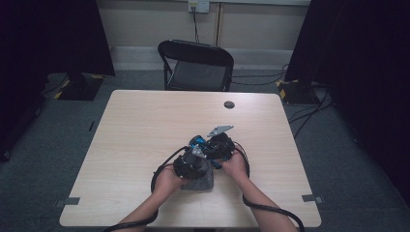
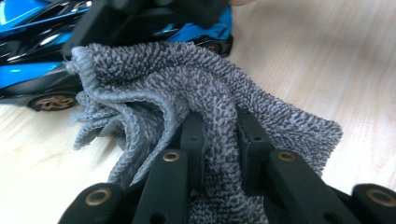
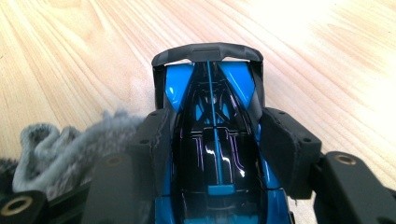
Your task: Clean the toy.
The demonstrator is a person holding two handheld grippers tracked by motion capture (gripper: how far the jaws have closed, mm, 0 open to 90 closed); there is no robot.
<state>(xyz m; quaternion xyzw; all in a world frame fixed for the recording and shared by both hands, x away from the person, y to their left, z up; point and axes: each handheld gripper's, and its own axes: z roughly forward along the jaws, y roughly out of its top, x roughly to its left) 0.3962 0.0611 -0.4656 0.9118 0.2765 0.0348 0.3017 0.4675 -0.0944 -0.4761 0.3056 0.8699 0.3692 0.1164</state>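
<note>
Left gripper: black plastic jaws clamped tight on a fold of the grey cloth, lower centre of the left gripper view.
Right gripper: jaws half spread, pads pressed on both flanks of the toy car, centre of the right gripper view.
Grey cloth: coarse knitted weave, ribbed hem, bunched in soft folds; touches the car's side.
Toy car: glossy blue and black, low wedge body, dark rear wing, bronze wheels.
Table: pale wood grain, square, rounded corners; both items lie at lower centre in the high view, near edge close, wide bare surface beyond.
Chair: black, folding, behind the far edge.
</note>
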